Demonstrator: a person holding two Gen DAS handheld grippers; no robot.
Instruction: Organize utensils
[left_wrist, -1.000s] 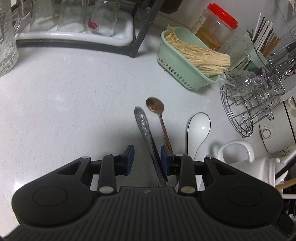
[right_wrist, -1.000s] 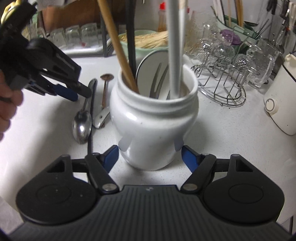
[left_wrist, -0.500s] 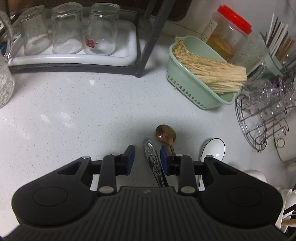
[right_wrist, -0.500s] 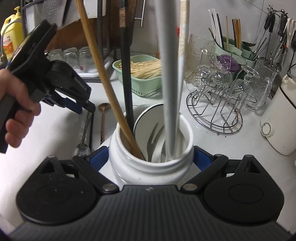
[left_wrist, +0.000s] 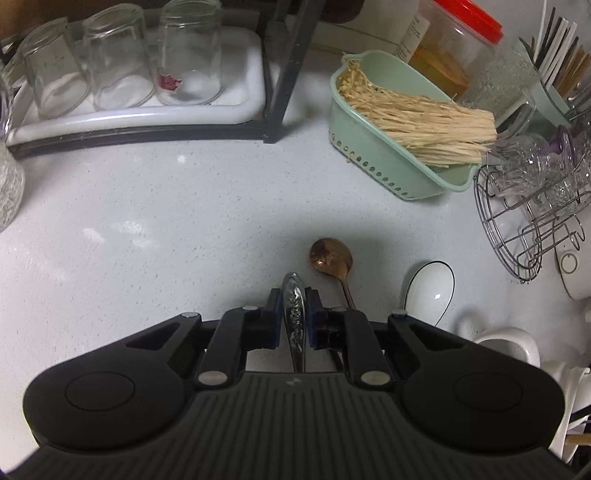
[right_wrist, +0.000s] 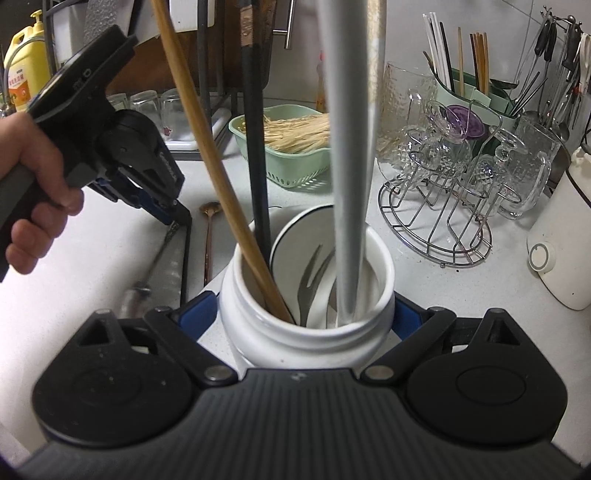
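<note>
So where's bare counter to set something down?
Free: the white counter between the dish rack tray of upturned glasses and the left claw. Crowded: right side, with green plastic basket, copper spoon, white ceramic spoon, wire glass rack.

My right gripper (right_wrist: 306, 314) has its blue pads against both sides of the white ceramic utensil jar (right_wrist: 258, 332), which holds a wooden stick (right_wrist: 207, 147), a black handle (right_wrist: 255, 147), a thick grey handle (right_wrist: 351, 147) and a white black-rimmed spoon (right_wrist: 295, 254). To the left, my hand (right_wrist: 33, 177) aims the left gripper (right_wrist: 177, 218) down at a patterned silver spoon handle (right_wrist: 162, 251), its jaws closing. A copper spoon (right_wrist: 209, 229) lies just beside it on the white counter (right_wrist: 92, 258).
</note>
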